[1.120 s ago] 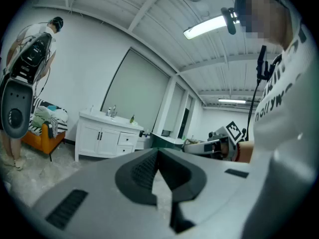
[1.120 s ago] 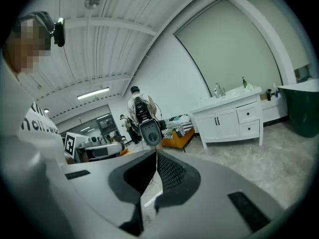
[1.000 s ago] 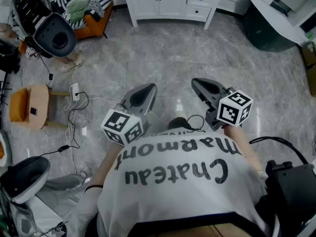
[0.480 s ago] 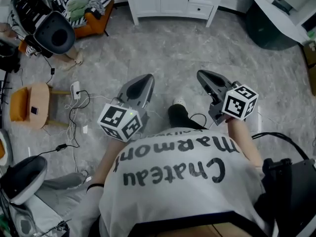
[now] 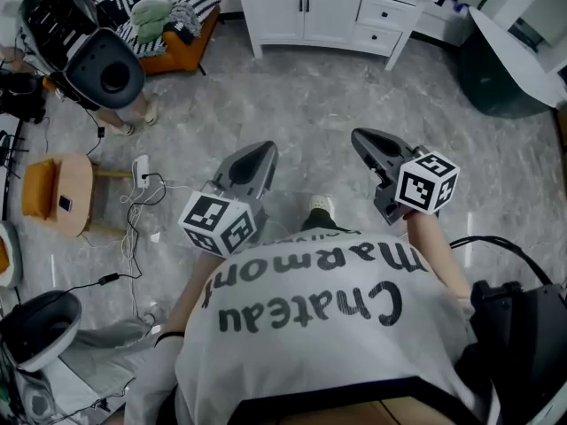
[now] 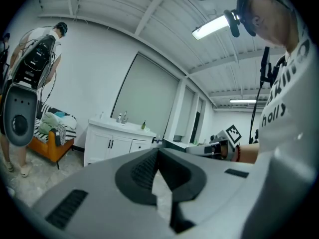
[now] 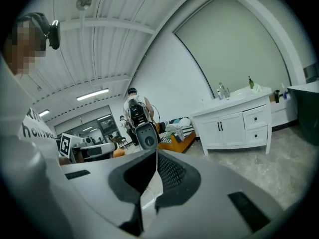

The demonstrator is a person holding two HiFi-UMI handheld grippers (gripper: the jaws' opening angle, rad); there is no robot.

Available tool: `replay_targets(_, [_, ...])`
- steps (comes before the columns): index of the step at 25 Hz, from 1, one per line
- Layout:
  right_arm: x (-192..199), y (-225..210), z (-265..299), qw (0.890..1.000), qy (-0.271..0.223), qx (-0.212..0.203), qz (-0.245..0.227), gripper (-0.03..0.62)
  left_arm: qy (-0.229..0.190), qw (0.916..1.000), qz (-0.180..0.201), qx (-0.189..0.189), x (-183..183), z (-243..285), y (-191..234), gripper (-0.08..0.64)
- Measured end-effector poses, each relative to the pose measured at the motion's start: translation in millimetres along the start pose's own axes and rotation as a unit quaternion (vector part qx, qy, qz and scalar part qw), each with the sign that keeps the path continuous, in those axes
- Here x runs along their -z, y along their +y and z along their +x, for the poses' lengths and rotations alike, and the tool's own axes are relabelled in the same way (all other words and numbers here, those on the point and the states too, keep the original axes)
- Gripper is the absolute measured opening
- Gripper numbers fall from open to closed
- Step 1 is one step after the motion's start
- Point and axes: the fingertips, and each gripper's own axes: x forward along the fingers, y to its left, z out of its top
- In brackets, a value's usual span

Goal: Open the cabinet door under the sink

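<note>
Approaching the cabinet (image 5: 330, 14) looks like the step in hand: it stands at the top centre of the head view, well apart from both tools, with open marble floor (image 5: 310, 104) between you and it. The left gripper (image 5: 260, 151) sits just left of centre in that view and the right gripper (image 5: 365, 138) just right of centre, both aimed up the frame toward the white unit.

In the left gripper view the left gripper (image 6: 158, 152) has its jaws pressed together with nothing between them. The right gripper (image 7: 151, 156), seen in its own view, is likewise closed and empty. Neither tool touches anything.

The pair of doors (image 7: 227, 129) lies in the right half of the right gripper view, directly below the faucet (image 7: 223, 90), with drawers (image 7: 255, 125) to their right. Two dark upright handles (image 5: 305, 4) sit side by side where the doors meet. In the left gripper view the same cabinet (image 6: 110, 146) shows at lower left.

Nothing of the opening itself seems begun; both doors look shut. Next, you need to cross the floor and bring one gripper to handle height. Spread its jaws, since they are closed now, and square them to one upright handle. Then clamp and pull outward along the door's swing.
</note>
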Motion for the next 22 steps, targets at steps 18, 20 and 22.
replay_targets(18, [-75, -141, 71, 1.0, 0.016, -0.015, 0.002, 0.015, 0.01, 0.999, -0.023, -0.038, -22, 141, 77, 0.008])
replay_targets(20, [-79, -150, 76, 1.0, 0.016, -0.015, 0.006, 0.015, 0.005, 0.9986, -0.031, -0.042, -25, 150, 85, 0.009])
replay_targets(22, [-78, -159, 81, 1.0, 0.021, -0.015, 0.01, 0.015, -0.001, 0.9982, -0.044, -0.041, -25, 159, 90, 0.009])
